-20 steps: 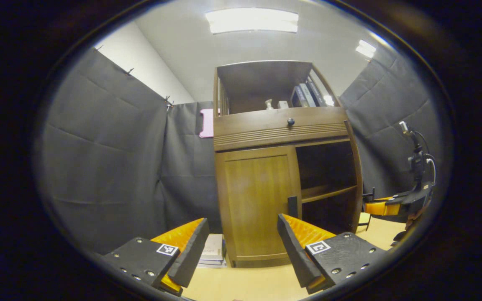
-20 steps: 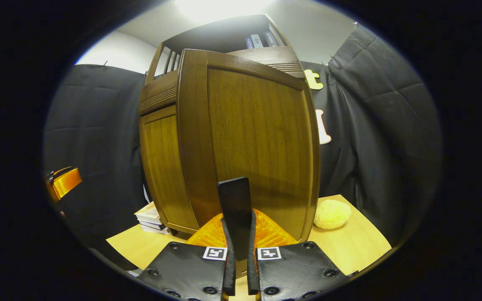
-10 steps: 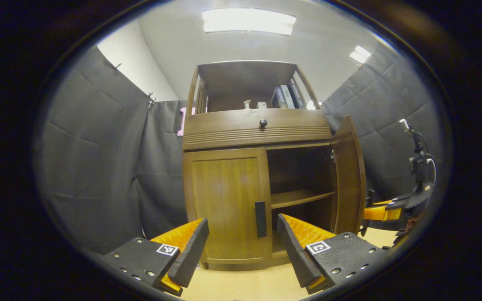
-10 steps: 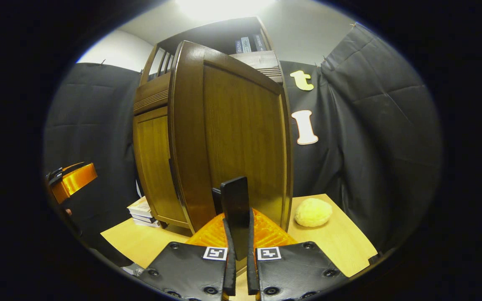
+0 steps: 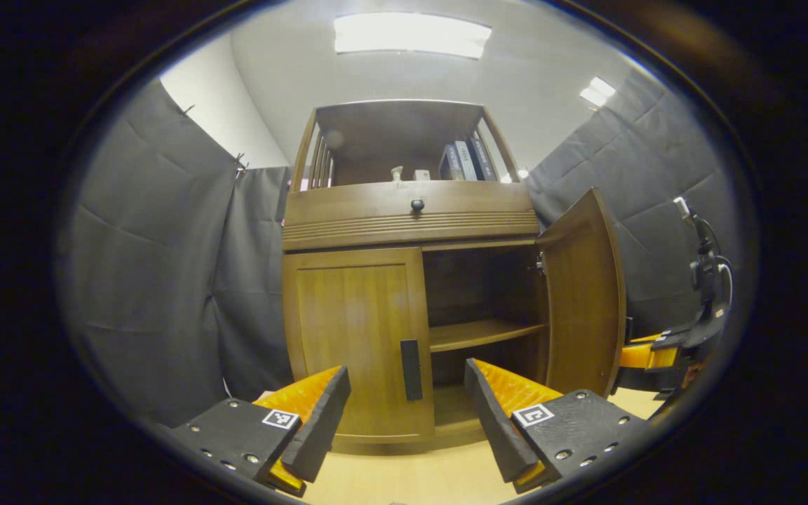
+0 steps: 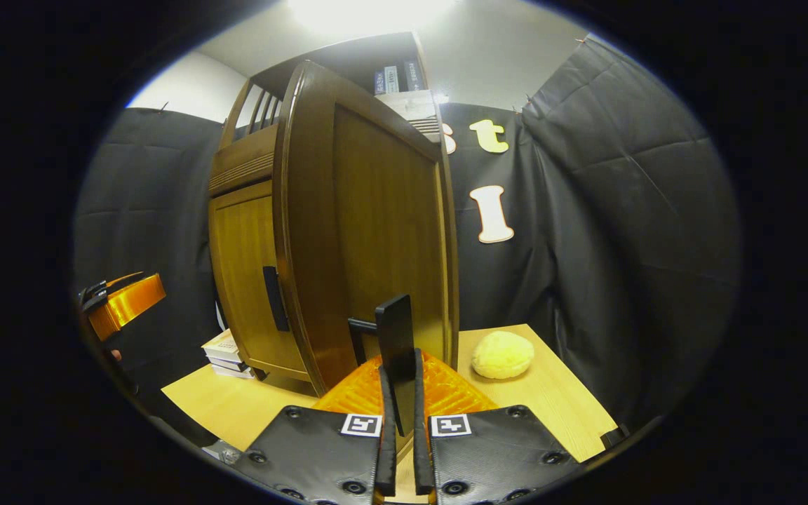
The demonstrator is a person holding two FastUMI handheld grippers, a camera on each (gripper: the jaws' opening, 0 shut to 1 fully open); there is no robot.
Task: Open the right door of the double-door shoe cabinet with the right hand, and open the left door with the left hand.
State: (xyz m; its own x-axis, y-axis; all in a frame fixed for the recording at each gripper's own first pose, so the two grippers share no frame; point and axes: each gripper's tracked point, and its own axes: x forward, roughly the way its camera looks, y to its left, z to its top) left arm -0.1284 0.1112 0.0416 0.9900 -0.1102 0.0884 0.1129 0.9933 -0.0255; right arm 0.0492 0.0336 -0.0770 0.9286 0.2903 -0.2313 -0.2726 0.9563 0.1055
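The right gripper [image 6: 400, 449] has both fingers pinched on the black handle [image 6: 397, 337] of the right door [image 6: 376, 231], which stands swung well out from the shoe cabinet [image 5: 404, 217]; the shelf [image 5: 481, 333] inside is exposed. So the first step looks nearly finished. A pale round lump [image 6: 502, 354] lies on the table [image 6: 558, 393] to the right of this gripper.

The left gripper [image 5: 407, 414] is wide apart and holds nothing. Straight ahead between its fingers, a little way off, is the left door [image 5: 351, 337], shut, with its dark upright handle [image 5: 411, 369]. The next move likely calls for advancing to straddle that handle, pinching, then pulling leftward.
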